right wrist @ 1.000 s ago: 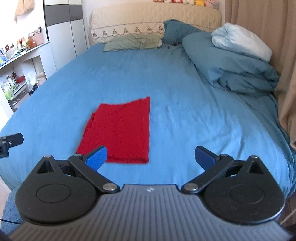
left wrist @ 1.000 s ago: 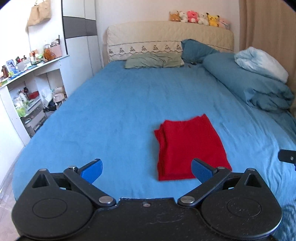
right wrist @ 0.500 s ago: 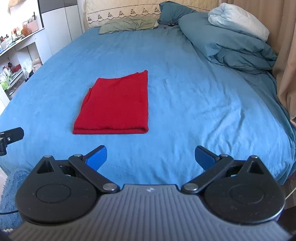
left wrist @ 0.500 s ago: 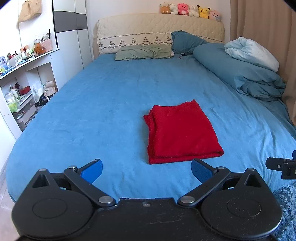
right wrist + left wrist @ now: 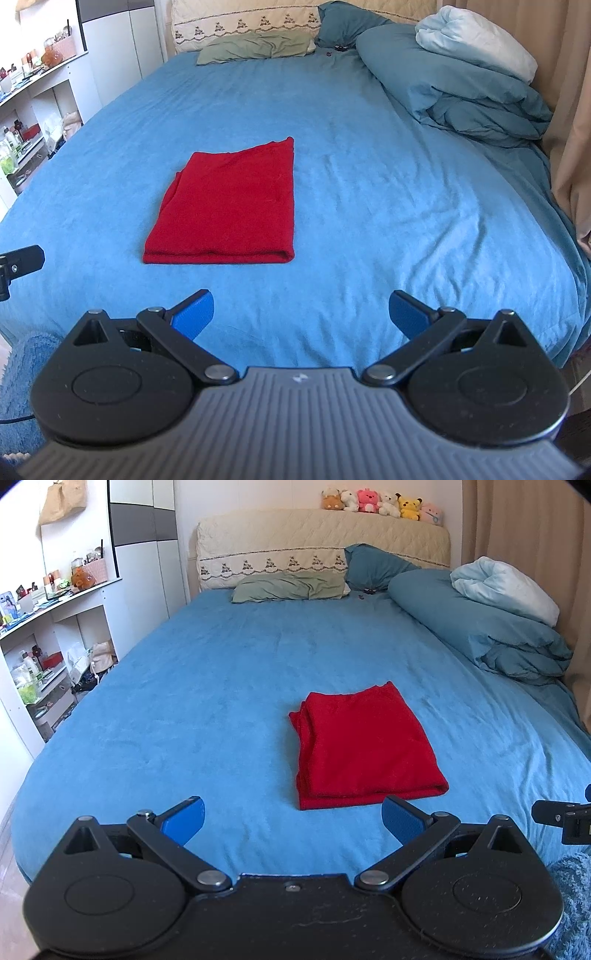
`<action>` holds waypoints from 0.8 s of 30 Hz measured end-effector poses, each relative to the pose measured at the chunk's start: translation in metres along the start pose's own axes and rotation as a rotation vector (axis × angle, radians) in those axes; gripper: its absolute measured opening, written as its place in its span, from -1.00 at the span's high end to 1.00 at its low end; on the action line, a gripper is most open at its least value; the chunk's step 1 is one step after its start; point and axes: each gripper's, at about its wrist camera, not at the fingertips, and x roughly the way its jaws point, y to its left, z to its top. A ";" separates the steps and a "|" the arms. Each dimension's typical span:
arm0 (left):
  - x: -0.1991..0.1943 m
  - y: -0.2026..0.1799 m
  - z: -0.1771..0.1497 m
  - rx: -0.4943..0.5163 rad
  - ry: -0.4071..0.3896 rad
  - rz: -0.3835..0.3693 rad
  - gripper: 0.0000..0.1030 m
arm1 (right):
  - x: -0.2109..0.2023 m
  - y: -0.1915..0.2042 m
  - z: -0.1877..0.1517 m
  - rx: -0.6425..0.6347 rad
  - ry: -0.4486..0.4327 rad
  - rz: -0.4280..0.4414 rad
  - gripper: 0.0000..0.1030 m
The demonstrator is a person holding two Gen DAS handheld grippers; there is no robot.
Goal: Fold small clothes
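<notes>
Left tongs (image 5: 291,819): spread wide, nothing between the blue pads, held above the near edge of the bed (image 5: 207,686). Right tongs (image 5: 301,312): likewise spread wide and empty, held off the foot of the bed.

Red garment (image 5: 364,746): lies flat on the blue bed cover, near the foot, just ahead of the left tongs and ahead-left of the right tongs. Folded into a neat rectangle; rolled fold along the near edge, stacked layers showing along the left side. Touched by neither tongs.

Step in hand, as judged: fold appears complete or nearly so; both tongs clear of the cloth.

Next move, as judged: either leave the garment as it lies, or add one more fold. For a further fold, bring the tongs down to the two near corners, pinch all layers together, lift low and carry toward the headboard (image 5: 325,542). Risk: catching only the top layer and pulling the stack apart.

Pillows (image 5: 291,587) and rolled duvet (image 5: 480,627) well apart from the work area.
</notes>
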 end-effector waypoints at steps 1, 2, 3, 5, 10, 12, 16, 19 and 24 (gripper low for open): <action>0.000 0.000 0.000 0.000 0.000 0.001 -1.00 | 0.000 0.000 0.000 0.000 0.000 0.000 -1.00; 0.000 0.000 0.000 0.001 0.000 0.001 -1.00 | 0.000 0.000 0.000 0.000 0.000 0.000 -1.00; 0.000 -0.001 0.000 0.003 -0.001 0.003 -1.00 | 0.000 0.001 0.000 0.000 0.000 -0.001 -1.00; -0.001 -0.002 0.000 0.004 -0.004 0.003 -1.00 | 0.000 0.000 0.000 -0.003 -0.001 -0.003 -1.00; -0.001 0.000 -0.001 -0.004 -0.003 0.001 -1.00 | -0.001 0.001 -0.001 -0.006 -0.001 -0.011 -1.00; -0.001 0.002 -0.001 -0.006 -0.003 0.004 -1.00 | -0.002 0.001 -0.001 -0.004 0.001 -0.009 -1.00; -0.001 0.003 0.000 -0.009 -0.005 0.005 -1.00 | -0.002 0.000 -0.001 -0.003 0.002 -0.008 -1.00; 0.000 0.003 0.000 -0.025 -0.001 -0.003 -1.00 | -0.002 -0.001 -0.001 0.004 0.004 -0.002 -1.00; -0.001 0.003 0.000 -0.017 -0.004 0.005 -1.00 | -0.001 -0.001 -0.003 0.007 0.008 0.001 -1.00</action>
